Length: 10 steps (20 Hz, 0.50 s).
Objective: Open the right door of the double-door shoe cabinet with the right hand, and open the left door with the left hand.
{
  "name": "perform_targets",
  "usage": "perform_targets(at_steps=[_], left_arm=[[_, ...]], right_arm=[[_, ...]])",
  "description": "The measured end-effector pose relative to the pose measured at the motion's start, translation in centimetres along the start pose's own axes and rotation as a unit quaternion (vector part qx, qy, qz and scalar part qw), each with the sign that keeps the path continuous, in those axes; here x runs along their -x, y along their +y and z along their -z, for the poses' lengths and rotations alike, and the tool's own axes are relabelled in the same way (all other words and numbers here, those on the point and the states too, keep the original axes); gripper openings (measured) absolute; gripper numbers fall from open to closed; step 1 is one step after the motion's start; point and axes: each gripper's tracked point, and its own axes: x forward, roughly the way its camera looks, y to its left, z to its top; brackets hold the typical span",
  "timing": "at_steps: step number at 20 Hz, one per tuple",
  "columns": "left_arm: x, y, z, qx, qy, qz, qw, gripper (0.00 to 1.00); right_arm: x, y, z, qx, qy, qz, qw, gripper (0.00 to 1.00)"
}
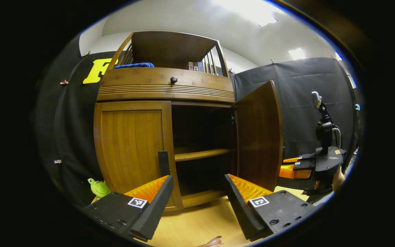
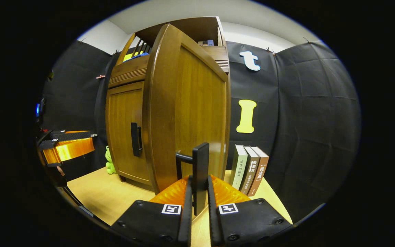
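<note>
A pale wooden counter [image 2: 108,195] inside a booth walled with black cloth carries one brown shoe cabinet [image 1: 165,85] with two doors.

In the right gripper view, nearest at 6 o'clock, the right hand-held gripper [image 2: 197,195] has its two fingers pressed onto the dark vertical handle [image 2: 201,175] of the right door [image 2: 190,109]. That door stands swung wide out from the cabinet, its face toward the camera. Just past it at 4 o'clock, three books [image 2: 249,169] stand upright side by side on the counter against the cloth. At 9 o'clock the left door [image 2: 125,130] lies closed, with one dark handle [image 2: 135,139] near its inner edge. A green toy frog [image 2: 109,161] sits at the cabinet's foot at 8 o'clock.

In the left gripper view, the left hand-held gripper [image 1: 199,192] is at 6 o'clock with its two fingers spread wide, holding nothing; the left door's handle sits just above its left finger, and whether they touch cannot be told. Behind the open right door, one shelf [image 1: 202,154] crosses the dark inside. Above the doors runs one drawer with a single round knob [image 1: 174,80]. On top, a blue cloth [image 1: 134,65] lies at 11 o'clock, and a few more books [image 1: 197,66] stand at 12 o'clock, too small to count. At 3 o'clock the right gripper is seen farther off.
</note>
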Motion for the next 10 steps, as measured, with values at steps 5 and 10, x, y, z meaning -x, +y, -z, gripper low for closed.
perform_targets(at_steps=[5, 10], left_arm=[[-1.3, 0.1, 0.5, 0.004, 0.006, -0.011, 1.0, 0.92], [-2.6, 0.8, 0.1, 0.001, -0.006, -0.034, 0.999, 0.92]], right_arm=[[0.5, -2.4, 0.0, 0.0, -0.003, 0.018, 1.0, 0.13], [1.6, -4.7, -0.5, 0.002, -0.013, 0.029, 0.999, 0.2]])
